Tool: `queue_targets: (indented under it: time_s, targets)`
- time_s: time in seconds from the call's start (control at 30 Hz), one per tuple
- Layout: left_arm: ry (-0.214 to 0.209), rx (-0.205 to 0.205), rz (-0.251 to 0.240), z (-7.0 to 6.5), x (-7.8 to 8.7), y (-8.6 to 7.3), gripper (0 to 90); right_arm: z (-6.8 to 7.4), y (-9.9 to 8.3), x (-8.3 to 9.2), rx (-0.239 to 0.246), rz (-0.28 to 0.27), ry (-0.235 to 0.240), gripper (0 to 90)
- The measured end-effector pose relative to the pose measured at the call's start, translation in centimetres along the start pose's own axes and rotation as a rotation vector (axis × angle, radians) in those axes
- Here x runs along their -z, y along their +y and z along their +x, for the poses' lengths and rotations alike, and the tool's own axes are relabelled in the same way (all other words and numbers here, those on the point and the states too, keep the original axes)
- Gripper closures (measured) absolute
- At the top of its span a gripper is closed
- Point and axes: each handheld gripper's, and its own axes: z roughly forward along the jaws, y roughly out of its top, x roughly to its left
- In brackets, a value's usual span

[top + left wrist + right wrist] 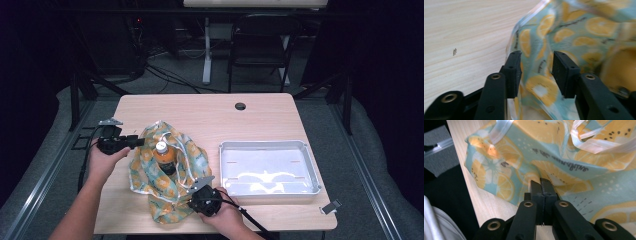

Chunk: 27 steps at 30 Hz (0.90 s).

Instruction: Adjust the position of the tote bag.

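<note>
Dark curtains and a folding chair [260, 42] are framing the far side of the room, and in front of them a pale wooden table [210, 112] is carrying everything you are working with. Lying across the left half of the table is a crumpled bag [167, 172] printed with orange slices on light blue, its white ribbon handles [186, 150] looping over the fabric. An orange drink bottle [165, 156] with a white cap is sitting in the folds near the middle of the bag, cap pointing away from you. To the right, well apart from the bag, a shallow metal tray [312, 170] is resting with only its white liner inside. A small clip-like object [330, 206] is lying near the table's right front corner.

Your left gripper [131, 142] is reaching in at the bag's left edge; in the left gripper view its jaws are standing spread, with the printed fabric [541, 75] lying between them and the orange blur of the bottle [621, 67] showing at the right. Your right gripper [199, 192] is sitting at the bag's near right edge, and in the right gripper view its jaws are pressed together, pinching a fold of the bag [534, 172] just above the table edge.
</note>
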Motion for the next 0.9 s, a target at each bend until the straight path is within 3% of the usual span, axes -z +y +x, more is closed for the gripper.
queue_targets:
  time_s: [0.03,0.1,0.27,0.3,0.5,0.7,0.9]
  targets:
    - [-0.019,0.005,-0.038,-0.6,1.2,-0.4,56.6,-0.1,0.1,0.2,-0.008,-0.01,0.002,90.0]
    - [-0.034,0.006,-0.06,-1.1,2.0,-0.7,55.9,-0.1,0.1,0.2,-0.009,-0.016,0.001,90.0]
    - [-0.085,-0.02,-0.073,-3.1,3.3,-2.4,55.8,-0.1,-0.1,0.3,-0.018,-0.022,-0.002,89.1]
    - [-0.089,-0.034,-0.067,-3.9,3.2,-3.1,56.3,-0.1,0.0,0.5,-0.018,-0.024,0.006,83.0]
    - [-0.122,-0.046,-0.045,-5.9,2.0,-5.0,57.9,0.1,0.0,1.7,-0.026,-0.066,0.023,73.9]
    - [-0.14,-0.051,-0.049,-6.9,1.5,-6.3,59.0,0.4,0.1,3.3,-0.039,-0.107,0.043,70.4]
    - [-0.174,-0.103,-0.036,-8.5,1.4,-7.7,59.4,0.4,0.9,6.2,-0.031,-0.194,0.02,70.0]
